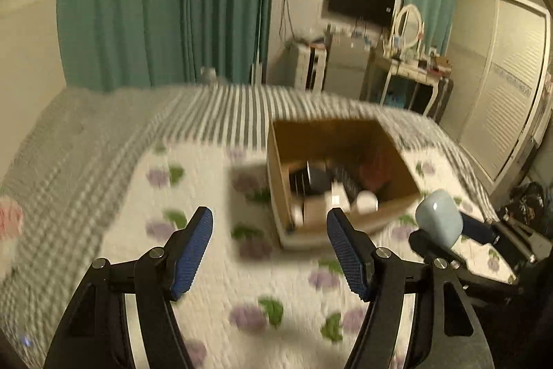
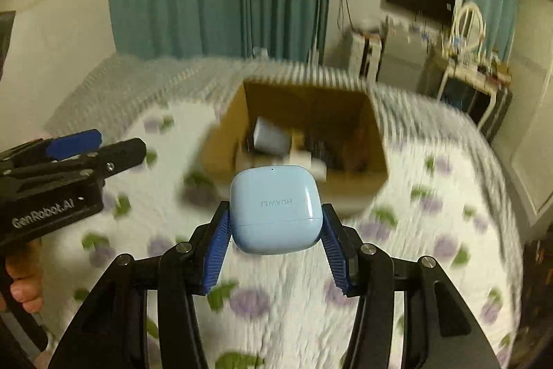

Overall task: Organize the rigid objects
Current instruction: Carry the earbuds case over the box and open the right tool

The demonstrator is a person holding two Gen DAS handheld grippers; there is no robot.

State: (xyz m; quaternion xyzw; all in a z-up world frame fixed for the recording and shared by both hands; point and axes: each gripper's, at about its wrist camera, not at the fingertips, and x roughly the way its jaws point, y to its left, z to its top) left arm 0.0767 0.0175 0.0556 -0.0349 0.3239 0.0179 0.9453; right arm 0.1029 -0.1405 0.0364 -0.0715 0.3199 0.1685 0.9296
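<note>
The left gripper (image 1: pixel 269 241) hangs released above the flowered quilt (image 1: pixel 214 265), nothing between its blue pads. Ahead stands an open cardboard box (image 1: pixel 276 175) with blurred items inside. To the right, the right gripper (image 2: pixel 275 227) is clenched on a light blue earbud case (image 2: pixel 274 208), held in the air short of the box.

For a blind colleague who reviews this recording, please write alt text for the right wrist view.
The right gripper holds a light blue earbud case between its blue pads, above a bed with a floral quilt. Beyond it stands an open cardboard box that already holds several items, blurred. The left gripper, empty, shows at the left edge.
</note>
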